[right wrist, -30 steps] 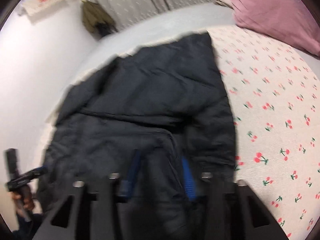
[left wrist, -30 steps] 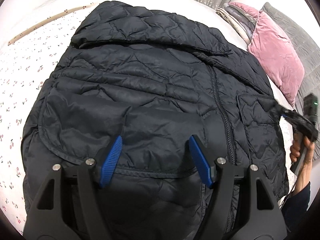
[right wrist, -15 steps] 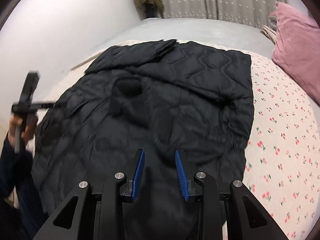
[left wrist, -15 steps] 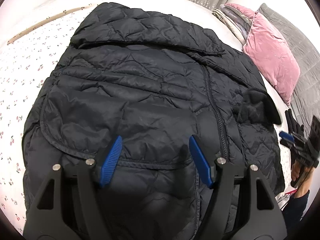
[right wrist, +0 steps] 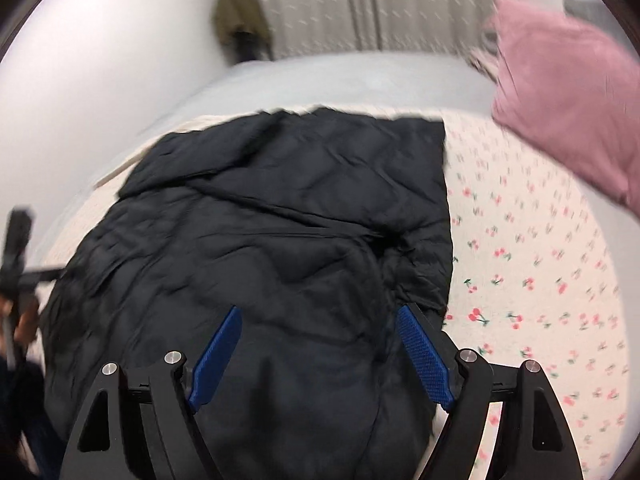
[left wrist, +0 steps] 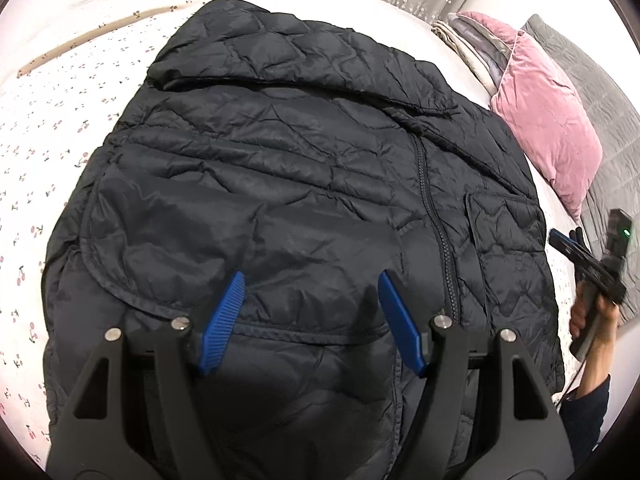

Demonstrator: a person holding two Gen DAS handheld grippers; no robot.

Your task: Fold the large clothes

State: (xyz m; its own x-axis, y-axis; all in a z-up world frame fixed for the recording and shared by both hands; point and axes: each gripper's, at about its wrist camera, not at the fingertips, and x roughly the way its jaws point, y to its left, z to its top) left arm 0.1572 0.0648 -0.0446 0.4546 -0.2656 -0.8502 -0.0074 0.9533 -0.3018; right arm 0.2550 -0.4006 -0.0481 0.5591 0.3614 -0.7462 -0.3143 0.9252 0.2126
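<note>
A dark quilted jacket [left wrist: 304,184] is lying spread flat on the cherry-print bedsheet [left wrist: 48,140], zipper side up, its hood at the far end. The left gripper [left wrist: 312,280] is hovering over the near hem with its blue pads wide apart, gripping nothing. The right gripper [right wrist: 318,314] is also standing open above the jacket's near right part; that view is blurred, so whether it is touching the fabric is hard to tell. A pink velvet pillow [left wrist: 548,120] is resting at the far right, well apart from the jacket.
</note>
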